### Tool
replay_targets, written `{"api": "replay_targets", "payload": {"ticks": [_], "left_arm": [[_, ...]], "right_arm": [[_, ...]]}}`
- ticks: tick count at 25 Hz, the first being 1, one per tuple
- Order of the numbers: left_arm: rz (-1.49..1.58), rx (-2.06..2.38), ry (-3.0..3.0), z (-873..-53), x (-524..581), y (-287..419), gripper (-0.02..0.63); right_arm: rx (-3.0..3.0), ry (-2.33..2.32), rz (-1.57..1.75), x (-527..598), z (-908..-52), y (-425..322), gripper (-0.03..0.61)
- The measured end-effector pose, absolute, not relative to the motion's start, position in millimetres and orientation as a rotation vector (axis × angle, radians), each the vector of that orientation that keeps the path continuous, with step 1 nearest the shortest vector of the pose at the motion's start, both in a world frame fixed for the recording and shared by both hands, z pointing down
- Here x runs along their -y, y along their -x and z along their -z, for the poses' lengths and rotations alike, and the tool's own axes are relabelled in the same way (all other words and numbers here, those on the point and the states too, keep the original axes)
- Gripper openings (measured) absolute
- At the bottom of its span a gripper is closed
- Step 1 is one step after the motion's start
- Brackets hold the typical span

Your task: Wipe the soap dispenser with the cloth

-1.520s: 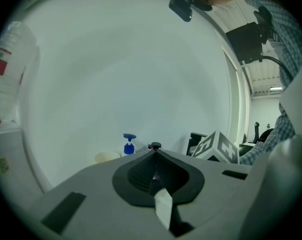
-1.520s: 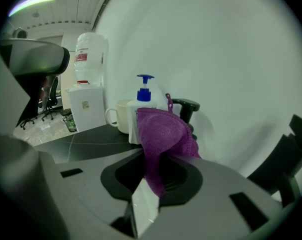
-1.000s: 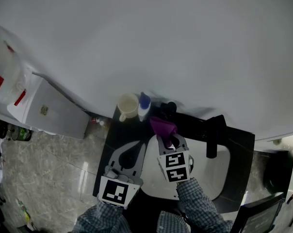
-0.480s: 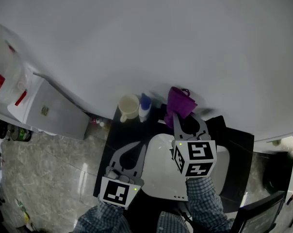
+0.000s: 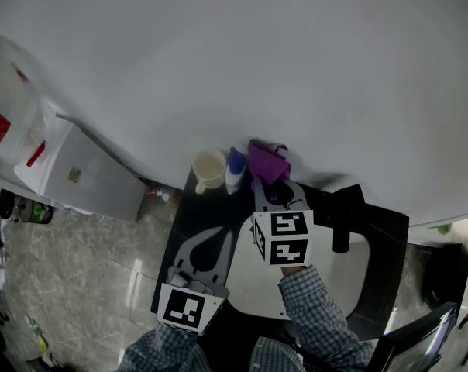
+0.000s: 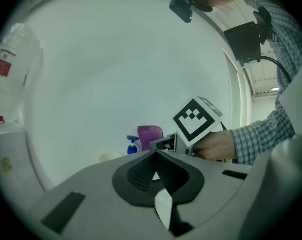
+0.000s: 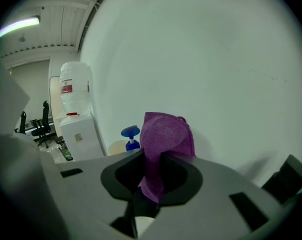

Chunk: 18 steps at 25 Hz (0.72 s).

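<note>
A: What is seen nearest, low in the head view?

B: The left gripper (image 5: 212,239) is held over the dark counter (image 5: 189,208), just left of the white basin (image 5: 253,281). In its own view the jaws are seen pressed together, with nothing caught between them.

A: And further out?

B: The right gripper (image 5: 271,191) is raised beyond the basin. Its jaws are clamped on a purple cloth (image 7: 163,136), which is bunched above them and hangs down between them. That pinch is shown only in the right gripper view.

A: Where is the soap dispenser found?

B: The blue soap dispenser (image 5: 234,169) is stood at the counter's back, by the wall, between a cream cup (image 5: 208,169) and the cloth. The cloth is held just beside it; contact cannot be told.

A: What is given by one view and not another?

B: The hand (image 6: 216,146) on the right gripper is shown plainly in the left gripper view, while in the head view it is mostly covered by the marker cube. A black office chair (image 7: 41,125), far off, is shown by the right gripper view only.
</note>
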<state>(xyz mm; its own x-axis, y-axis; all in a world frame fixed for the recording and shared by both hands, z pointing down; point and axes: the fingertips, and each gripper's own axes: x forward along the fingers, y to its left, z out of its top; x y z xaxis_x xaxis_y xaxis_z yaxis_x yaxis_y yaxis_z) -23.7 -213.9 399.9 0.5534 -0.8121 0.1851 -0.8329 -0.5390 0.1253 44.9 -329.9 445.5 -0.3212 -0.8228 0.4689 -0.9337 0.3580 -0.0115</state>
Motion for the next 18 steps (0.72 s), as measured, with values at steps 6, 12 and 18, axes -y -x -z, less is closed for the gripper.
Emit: {"api": "replay_targets", "payload": {"ticks": [6,12,18], "left_arm": [[-0.165,1.407,-2.576,-401,212,28,0.003],[-0.171,1.416,-2.571,-402,211,30,0.002],[-0.181,1.417,-2.568,-404,208,30,0.002]], "right_arm": [[2.231,-1.445,-0.364,318,-474,-29,0.075],[2.171,-1.382,-0.422,305,-514,-30,0.075],[2.104,-1.325,-0.434,293,-548,-43,0.075]]}}
